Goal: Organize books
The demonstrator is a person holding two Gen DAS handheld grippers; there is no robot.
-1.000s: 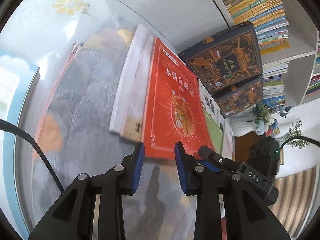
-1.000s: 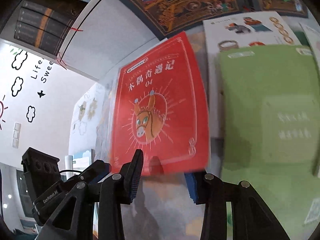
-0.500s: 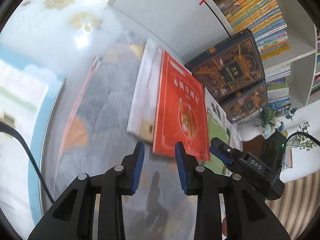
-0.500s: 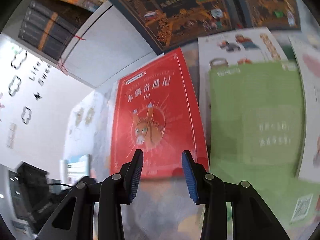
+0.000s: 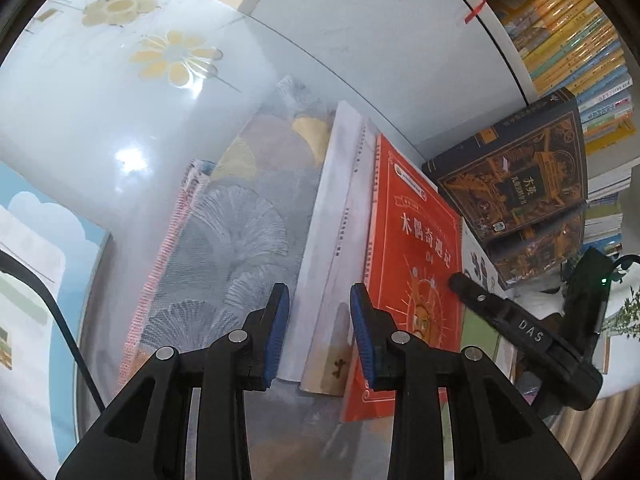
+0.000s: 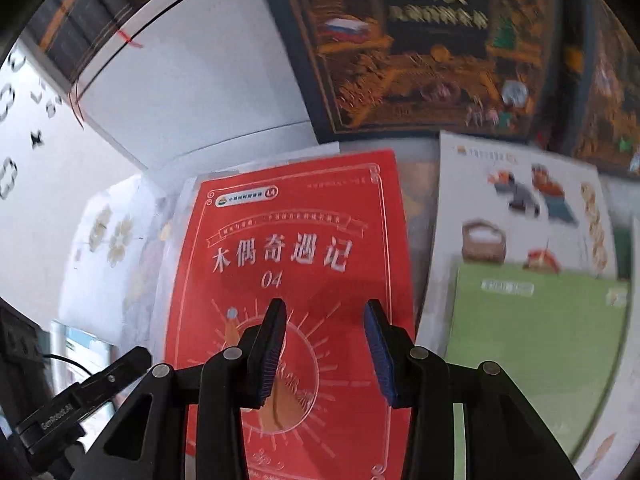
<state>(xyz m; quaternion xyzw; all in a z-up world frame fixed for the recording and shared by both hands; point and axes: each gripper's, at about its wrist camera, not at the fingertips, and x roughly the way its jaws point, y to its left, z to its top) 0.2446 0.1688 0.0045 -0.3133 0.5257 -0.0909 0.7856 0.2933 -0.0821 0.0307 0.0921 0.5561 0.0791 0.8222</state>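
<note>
1. Books lie spread over a glass-topped table [image 5: 100, 92] with a flower print, pushed up against a white bookcase [image 5: 360, 40] packed with colourful spines.
2. At the centre of the spread is a red book [image 6: 296, 248] with white lettering, lying flat with its cover up.
3. Just to its left sits a white book [image 5: 340, 200]; to its right are an illustrated white book [image 6: 512, 208] and, overlapping that one's lower part, a green book [image 6: 536, 340].
4. A large dark book [image 5: 516, 184] with gold ornament leans against the bookcase behind them.
5. The left gripper [image 5: 316, 332] hangs over the white book's near end, jaws partly apart and holding nothing.
6. The right gripper [image 6: 324, 344] hovers above the red cover, jaws likewise parted and empty.
</note>
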